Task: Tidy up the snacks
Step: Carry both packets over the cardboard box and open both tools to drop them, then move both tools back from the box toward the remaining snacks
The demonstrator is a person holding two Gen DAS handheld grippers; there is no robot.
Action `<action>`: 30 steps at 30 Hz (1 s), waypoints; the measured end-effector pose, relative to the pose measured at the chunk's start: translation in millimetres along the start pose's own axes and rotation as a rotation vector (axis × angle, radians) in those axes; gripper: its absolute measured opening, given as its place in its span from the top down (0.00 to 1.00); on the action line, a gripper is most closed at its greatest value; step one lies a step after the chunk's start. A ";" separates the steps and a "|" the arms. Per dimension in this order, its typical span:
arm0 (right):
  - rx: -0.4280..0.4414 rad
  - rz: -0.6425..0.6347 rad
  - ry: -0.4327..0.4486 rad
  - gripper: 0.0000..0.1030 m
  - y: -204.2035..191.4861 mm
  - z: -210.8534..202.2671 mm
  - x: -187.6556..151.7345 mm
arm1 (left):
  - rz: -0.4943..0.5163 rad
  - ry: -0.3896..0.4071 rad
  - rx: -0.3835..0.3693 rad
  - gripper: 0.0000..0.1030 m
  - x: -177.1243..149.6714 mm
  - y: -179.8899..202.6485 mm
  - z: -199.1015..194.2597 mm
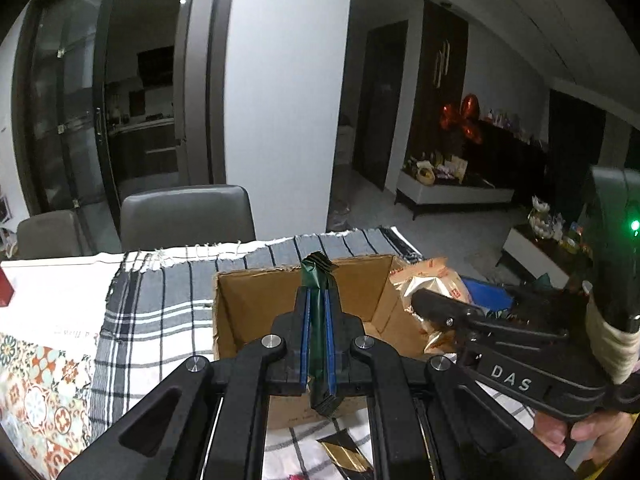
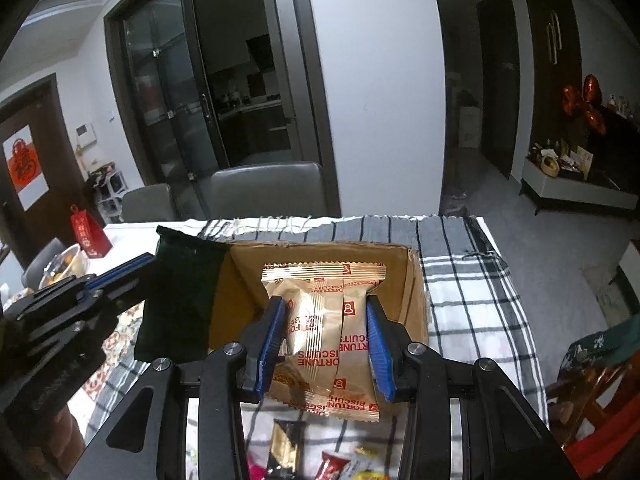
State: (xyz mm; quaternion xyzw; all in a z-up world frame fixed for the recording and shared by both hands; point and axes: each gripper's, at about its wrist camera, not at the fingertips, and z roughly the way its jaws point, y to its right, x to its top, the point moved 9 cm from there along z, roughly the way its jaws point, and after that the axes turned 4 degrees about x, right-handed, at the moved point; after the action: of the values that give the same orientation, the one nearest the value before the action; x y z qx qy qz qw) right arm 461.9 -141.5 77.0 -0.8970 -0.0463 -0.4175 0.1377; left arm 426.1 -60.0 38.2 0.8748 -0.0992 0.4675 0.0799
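An open cardboard box (image 1: 248, 300) (image 2: 416, 300) stands on a checked cloth. My left gripper (image 1: 318, 312) is shut on a dark green snack packet (image 1: 318, 280), held edge-on above the box's near side; the packet also shows in the right wrist view (image 2: 180, 300), at the box's left wall. My right gripper (image 2: 326, 320) is shut on a gold Fortune Biscuits packet (image 2: 324, 320) and holds it over the box opening. That packet (image 1: 424, 280) and the right gripper (image 1: 436, 304) show at the box's right side in the left wrist view.
Several loose snacks (image 2: 332, 460) lie on the cloth (image 2: 472, 300) in front of the box. A red gift bag (image 2: 90, 236) and a bowl (image 2: 64, 264) stand at the left. Two grey chairs (image 1: 188, 216) stand behind the table. A patterned mat (image 1: 36, 392) lies at the left.
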 end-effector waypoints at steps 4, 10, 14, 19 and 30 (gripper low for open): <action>-0.004 0.014 -0.029 0.60 5.0 14.9 5.4 | 0.004 -0.033 -0.005 0.92 1.4 -0.2 19.7; -0.032 0.052 -0.058 0.58 19.9 29.8 5.0 | 0.005 -0.068 0.014 0.75 0.7 -2.7 37.9; -0.073 0.034 -0.044 0.38 23.3 26.6 6.6 | 0.017 -0.053 0.053 0.45 0.1 -7.9 33.4; -0.063 0.039 -0.026 0.38 21.7 8.8 1.9 | 0.029 -0.026 0.075 0.28 -6.8 -7.0 9.9; -0.045 0.041 0.008 0.38 9.3 -39.0 -26.8 | 0.071 0.067 0.111 0.16 -21.2 6.4 -60.7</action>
State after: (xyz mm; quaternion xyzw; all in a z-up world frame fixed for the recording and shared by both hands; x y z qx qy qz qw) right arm 417.7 -160.7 78.6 -0.8989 -0.0180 -0.4191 0.1262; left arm 364.3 -50.0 54.2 0.8577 -0.1011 0.5039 0.0179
